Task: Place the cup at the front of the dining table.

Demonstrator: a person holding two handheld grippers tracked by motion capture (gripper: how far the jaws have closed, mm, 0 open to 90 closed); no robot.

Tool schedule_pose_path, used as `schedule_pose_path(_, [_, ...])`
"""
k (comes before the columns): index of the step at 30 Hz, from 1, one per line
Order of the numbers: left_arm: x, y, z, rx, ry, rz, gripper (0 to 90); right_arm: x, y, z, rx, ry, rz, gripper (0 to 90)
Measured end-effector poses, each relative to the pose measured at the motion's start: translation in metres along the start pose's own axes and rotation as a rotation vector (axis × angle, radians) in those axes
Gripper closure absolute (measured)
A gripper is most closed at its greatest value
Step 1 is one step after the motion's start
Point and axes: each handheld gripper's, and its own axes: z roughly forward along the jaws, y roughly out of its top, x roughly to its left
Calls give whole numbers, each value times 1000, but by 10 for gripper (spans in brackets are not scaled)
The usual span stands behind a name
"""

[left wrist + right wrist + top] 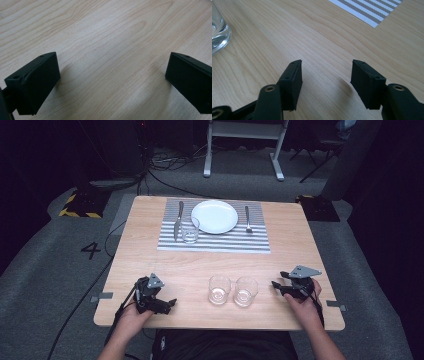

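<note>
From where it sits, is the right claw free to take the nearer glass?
Probably yes: the right claw is open, and bare table lies between it and the right glass.

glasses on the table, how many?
3. One glass on the striped mat, between the knife and the plate. Two side by side near the front edge: left one, right one. None looks hidden.

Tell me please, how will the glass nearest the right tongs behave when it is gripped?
The right-hand glass looks smooth and clear, so probably slippery and fragile. Its wide, thick base suggests it slides rather than tips. It almost touches the other glass, so a push may knock them together.
</note>
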Motion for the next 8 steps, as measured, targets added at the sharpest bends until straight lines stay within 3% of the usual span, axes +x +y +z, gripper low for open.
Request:
schedule_pose_path(1, [1,1,0,0,18,11,0,0,0,0,1,1,0,427])
schedule_pose_path(8, [0,2,1,1,5,-12,1,0,0,0,1,7,-1,427])
